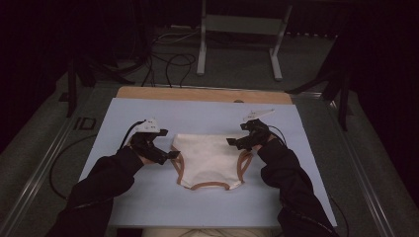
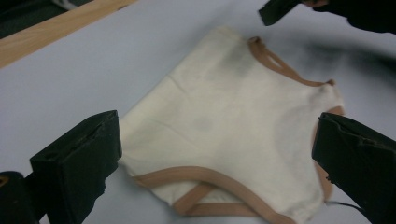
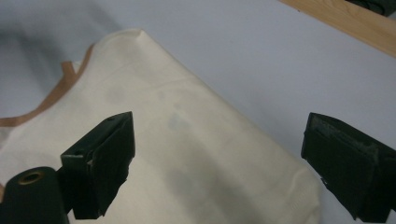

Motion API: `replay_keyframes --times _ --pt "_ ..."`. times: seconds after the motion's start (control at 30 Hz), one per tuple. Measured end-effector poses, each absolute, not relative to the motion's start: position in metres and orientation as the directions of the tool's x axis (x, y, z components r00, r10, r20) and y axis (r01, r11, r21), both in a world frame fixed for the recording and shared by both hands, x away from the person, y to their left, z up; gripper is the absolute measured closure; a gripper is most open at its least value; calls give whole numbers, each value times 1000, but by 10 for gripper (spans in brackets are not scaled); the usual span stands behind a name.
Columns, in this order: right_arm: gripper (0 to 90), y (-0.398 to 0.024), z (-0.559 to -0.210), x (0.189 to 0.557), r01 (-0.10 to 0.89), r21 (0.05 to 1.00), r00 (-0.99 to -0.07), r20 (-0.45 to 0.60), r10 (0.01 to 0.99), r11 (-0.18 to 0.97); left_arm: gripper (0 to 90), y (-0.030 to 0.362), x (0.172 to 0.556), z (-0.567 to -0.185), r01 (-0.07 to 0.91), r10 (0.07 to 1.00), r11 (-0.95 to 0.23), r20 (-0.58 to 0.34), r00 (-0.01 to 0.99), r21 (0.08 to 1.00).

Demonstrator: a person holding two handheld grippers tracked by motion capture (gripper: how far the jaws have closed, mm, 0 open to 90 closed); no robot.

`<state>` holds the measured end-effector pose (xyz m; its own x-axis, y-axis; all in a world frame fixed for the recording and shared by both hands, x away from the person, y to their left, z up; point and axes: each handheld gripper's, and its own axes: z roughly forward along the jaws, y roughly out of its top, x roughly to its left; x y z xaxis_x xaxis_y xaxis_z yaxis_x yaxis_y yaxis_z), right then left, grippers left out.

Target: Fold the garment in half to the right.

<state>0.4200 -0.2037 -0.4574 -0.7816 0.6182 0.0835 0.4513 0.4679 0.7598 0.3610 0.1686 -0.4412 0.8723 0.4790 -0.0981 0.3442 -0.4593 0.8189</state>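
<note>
Table (image 1: 148, 207) covered in pale blue; cream garment (image 1: 207, 160) lies flat mid-table. Left gripper (image 1: 170, 155) and right gripper (image 1: 232, 142) flank it, fingers apart, nothing held.

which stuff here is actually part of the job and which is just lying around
In the job:
- cream garment with tan trim
- left claw, open beside it
- right claw, open beside it
- blue mat under it

Just lying about:
- white metal frame
- floor cables

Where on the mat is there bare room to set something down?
Bare mat lies between the garment and the wooden edge, and in front of the garment toward the person. It is crowded at the garment's sides, where the left tool and right tool hover.
</note>
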Motion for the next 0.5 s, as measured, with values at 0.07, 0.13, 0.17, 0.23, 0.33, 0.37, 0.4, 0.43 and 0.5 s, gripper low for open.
replay_keyframes --times 0.07,0.13,0.17,0.23,0.33,0.37,0.4,0.43,0.5 --pt "98 -201 -455 420 446 763 -785 82 614 468 25 168 355 -439 328 463 -467 -89 882 821" --pt "98 -198 -453 420 441 767 -789 84 609 466 25 168 349 -438 308 446 -476 -76 892 824" --pt "98 -197 -452 421 441 766 -791 84 606 469 27 167 347 -438 301 442 -477 -70 894 826" --pt "98 -194 -451 421 441 769 -793 92 602 463 31 166 341 -437 287 430 -485 -61 901 826" --pt "98 -189 -448 422 443 765 -800 100 592 469 34 163 334 -437 267 416 -496 -44 908 826" --pt "98 -187 -448 422 441 764 -801 98 591 471 34 162 332 -437 260 410 -501 -38 911 825" --pt "98 -185 -447 422 440 764 -802 98 589 471 34 161 330 -437 255 405 -506 -34 914 824" --pt "98 -183 -447 422 438 763 -803 95 588 475 34 160 327 -438 252 392 -510 -39 919 822" --pt "98 -179 -447 422 434 764 -808 97 580 476 34 158 322 -440 242 384 -525 -26 923 816"
